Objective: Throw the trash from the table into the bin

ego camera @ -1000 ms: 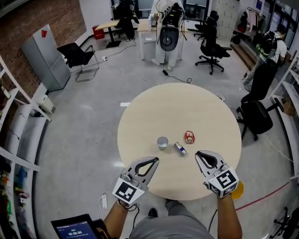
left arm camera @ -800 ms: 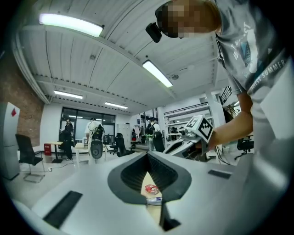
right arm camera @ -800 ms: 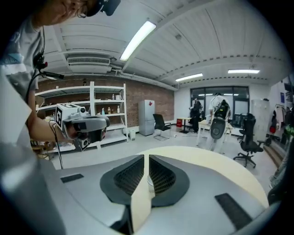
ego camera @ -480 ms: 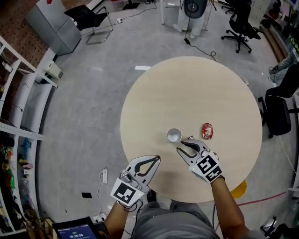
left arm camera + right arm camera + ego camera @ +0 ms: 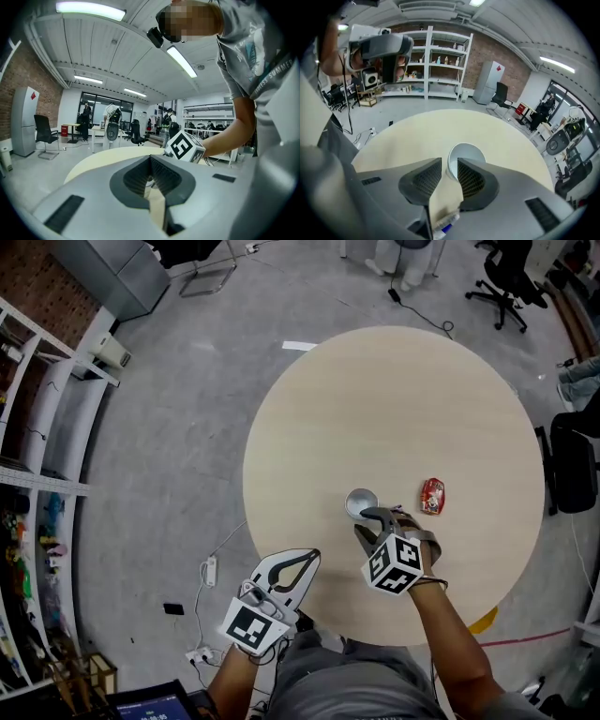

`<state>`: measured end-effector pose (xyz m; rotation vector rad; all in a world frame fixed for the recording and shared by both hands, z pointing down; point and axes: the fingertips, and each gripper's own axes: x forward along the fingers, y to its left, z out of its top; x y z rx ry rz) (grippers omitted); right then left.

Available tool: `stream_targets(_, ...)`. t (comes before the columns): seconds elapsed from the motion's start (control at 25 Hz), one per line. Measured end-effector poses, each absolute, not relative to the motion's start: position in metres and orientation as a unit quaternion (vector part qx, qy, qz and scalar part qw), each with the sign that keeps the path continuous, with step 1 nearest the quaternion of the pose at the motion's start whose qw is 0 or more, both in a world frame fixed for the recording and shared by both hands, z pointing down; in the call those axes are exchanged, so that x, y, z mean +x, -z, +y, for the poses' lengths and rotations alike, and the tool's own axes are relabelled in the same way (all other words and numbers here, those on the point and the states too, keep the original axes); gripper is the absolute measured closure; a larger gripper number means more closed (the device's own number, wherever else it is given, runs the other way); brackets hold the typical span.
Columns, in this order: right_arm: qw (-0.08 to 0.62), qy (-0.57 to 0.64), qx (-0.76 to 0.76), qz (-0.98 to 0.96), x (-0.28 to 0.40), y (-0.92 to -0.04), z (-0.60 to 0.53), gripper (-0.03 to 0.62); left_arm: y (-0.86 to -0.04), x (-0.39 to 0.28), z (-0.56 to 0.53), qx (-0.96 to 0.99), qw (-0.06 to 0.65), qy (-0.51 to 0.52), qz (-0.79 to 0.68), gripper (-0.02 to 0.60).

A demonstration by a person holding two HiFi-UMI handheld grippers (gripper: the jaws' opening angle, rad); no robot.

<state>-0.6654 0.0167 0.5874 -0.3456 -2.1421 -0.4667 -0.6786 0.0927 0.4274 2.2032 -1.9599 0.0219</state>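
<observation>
1 cup (image 5: 360, 502), 1 wrapper (image 5: 432, 495), 1 can (image 5: 446, 221)

Grey short-sleeved T-shirt (image 5: 352, 692); left gripper (image 5: 309, 559) and right gripper (image 5: 367, 524) pale grey, dark ribbed fingers (image 5: 471, 180), black-and-white marker cubes (image 5: 392, 564).

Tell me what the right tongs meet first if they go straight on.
Likely the paper cup: it sits right at the tips of the right tongs, whose jaws have just been opening, with nothing clamped between them.

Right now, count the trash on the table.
3: a paper cup by the jaws of the right gripper, a red wrapper right of it, a small can beneath that gripper.
</observation>
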Motion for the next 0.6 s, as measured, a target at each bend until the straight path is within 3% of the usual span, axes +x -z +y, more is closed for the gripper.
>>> stream_targets(0.2,0.494,0.237,-0.136,-0.825,-0.666,-0.618,0.009,0.510,-0.433,-0.680,0.100,0.737,0.106,-0.007,-0.667,0.538)
stream_targets(0.32,0.492,0.219,-0.106,-0.836,-0.671,-0.618,0.001,0.520,-0.434,-0.683,0.102,0.736,0.106,-0.007,-0.669,0.538)
stream_targets(0.4,0.487,0.204,-0.091,-0.845,-0.672,-0.613,0.002,0.569,-0.430,-0.684,0.109,0.736,0.103,-0.006,-0.669,0.538)
stream_targets(0.6,0.467,0.182,-0.063,-0.863,-0.669,-0.585,0.008,0.571,-0.414,-0.686,0.129,0.736,0.097,-0.008,-0.670,0.538)
